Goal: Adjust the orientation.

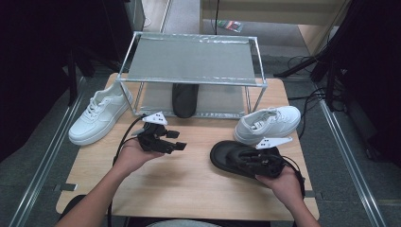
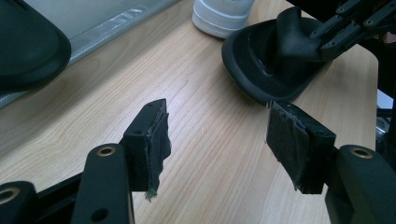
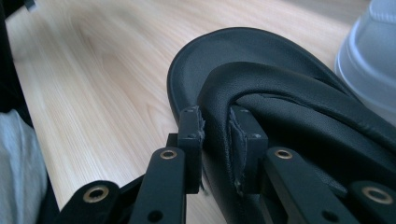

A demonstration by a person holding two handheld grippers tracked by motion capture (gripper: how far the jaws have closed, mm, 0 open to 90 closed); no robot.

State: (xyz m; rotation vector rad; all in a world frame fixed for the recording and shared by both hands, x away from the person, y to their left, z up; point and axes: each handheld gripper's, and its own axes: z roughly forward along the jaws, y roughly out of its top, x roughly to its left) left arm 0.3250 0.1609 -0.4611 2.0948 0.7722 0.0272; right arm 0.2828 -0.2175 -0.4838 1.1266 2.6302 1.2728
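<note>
Between the right gripper's (image 3: pixel 215 126) two black jaws sits the strap of the black sandal (image 3: pixel 261 60), and both pads press on that strap from either side, so the jaws are clamped on it. In the high view the right gripper (image 1: pixel 250 158) lies over the sandal (image 1: pixel 227 156), which rests on the wooden table (image 1: pixel 189 184) near its right front part, with the person's right hand (image 1: pixel 283 182) behind it. Just beyond the sandal stands a white sneaker (image 1: pixel 269 124); from the right gripper's camera its white side (image 3: pixel 373 60) seems to touch the sandal's edge, though the close angle makes that hard to judge.

The left gripper (image 2: pixel 217 135) has its jaws standing wide apart with bare tabletop between the pads. It is held in the left hand (image 1: pixel 132 153) above the table's middle left (image 1: pixel 163 139), well apart from the sandal, which shows ahead of its jaws (image 2: pixel 261 60).

Farther back stands a metal shoe rack (image 1: pixel 191 59) with a grey shelf; a second black sandal (image 1: pixel 184 99) lies on its lower level. Another white sneaker (image 1: pixel 99 118) sits at the table's left edge beside the rack.
</note>
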